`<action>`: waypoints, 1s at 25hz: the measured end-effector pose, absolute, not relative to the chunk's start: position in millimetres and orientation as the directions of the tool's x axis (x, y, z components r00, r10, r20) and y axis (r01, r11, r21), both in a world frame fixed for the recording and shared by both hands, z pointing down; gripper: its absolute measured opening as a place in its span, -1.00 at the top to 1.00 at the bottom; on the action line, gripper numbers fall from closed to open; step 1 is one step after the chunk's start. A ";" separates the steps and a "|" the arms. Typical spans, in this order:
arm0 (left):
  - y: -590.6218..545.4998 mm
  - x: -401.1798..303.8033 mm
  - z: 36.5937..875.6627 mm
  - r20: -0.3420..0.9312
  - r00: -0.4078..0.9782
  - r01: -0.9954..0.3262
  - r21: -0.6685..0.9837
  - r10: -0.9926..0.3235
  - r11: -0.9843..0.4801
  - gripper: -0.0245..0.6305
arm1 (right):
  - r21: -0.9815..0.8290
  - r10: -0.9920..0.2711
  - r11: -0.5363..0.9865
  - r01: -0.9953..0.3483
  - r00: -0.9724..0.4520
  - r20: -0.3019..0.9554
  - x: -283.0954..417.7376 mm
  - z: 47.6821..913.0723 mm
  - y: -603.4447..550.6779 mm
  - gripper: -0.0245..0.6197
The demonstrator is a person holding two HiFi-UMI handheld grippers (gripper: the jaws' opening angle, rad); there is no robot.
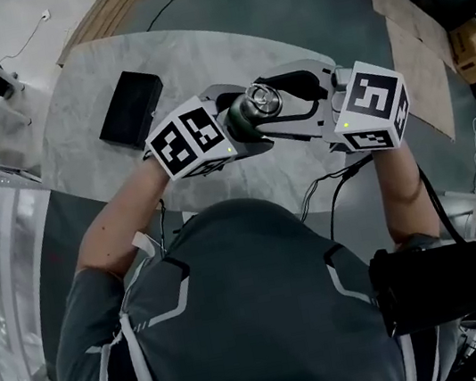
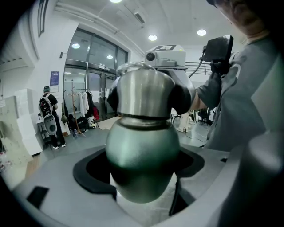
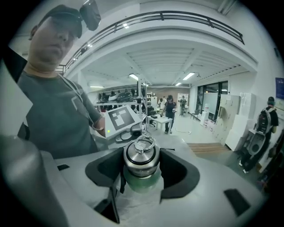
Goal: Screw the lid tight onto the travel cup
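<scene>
Both grippers are up off the marble table, meeting in front of the person's chest. The left gripper is clamped on the travel cup, pads pressed to either side of its green body. Straight across, the right gripper has its jaws set wide and closed on the steel lid, carry ring on top. The lid sits on the cup's mouth. A black box lies beyond the left gripper.

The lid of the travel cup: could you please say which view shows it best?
Right gripper view: the lid sits whole and centred between the jaws. Left gripper view shows its side; head view, its top.
</scene>
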State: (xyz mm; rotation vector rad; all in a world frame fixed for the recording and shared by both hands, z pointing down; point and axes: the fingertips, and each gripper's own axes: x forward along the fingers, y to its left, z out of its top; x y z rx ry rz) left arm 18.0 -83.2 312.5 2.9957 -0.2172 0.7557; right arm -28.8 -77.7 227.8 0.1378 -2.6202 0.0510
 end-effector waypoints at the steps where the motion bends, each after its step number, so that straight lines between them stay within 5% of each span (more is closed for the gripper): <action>1: -82.6 18.1 312.5 0.471 0.873 -0.152 0.011 -0.129 -0.988 -0.27 | -0.018 -0.087 0.994 -0.110 -0.867 0.491 -28.8 228.0 -77.2 0.08; 7: -95.8 22.7 303.0 0.436 0.874 -0.231 -0.016 -0.215 -0.973 -0.27 | -0.070 -0.159 0.975 -0.209 -0.888 0.430 -24.4 218.1 -88.8 0.08; 15: -105.8 8.2 329.8 0.416 0.814 -0.419 -0.065 -0.406 -0.906 -0.27 | -0.058 -0.492 0.842 -0.537 -0.807 0.325 -33.2 244.2 -96.1 0.08; 18: -98.7 11.2 328.5 0.401 0.837 -0.384 -0.054 -0.373 -0.922 -0.27 | -0.073 -0.430 0.879 -0.472 -0.848 0.308 -31.4 243.3 -89.6 0.08; 25: -79.5 -3.5 282.6 0.268 0.946 -0.215 0.089 -0.184 -0.973 -0.26 | -0.044 -0.064 0.996 -0.072 -0.984 0.165 -37.9 185.9 -71.3 -0.06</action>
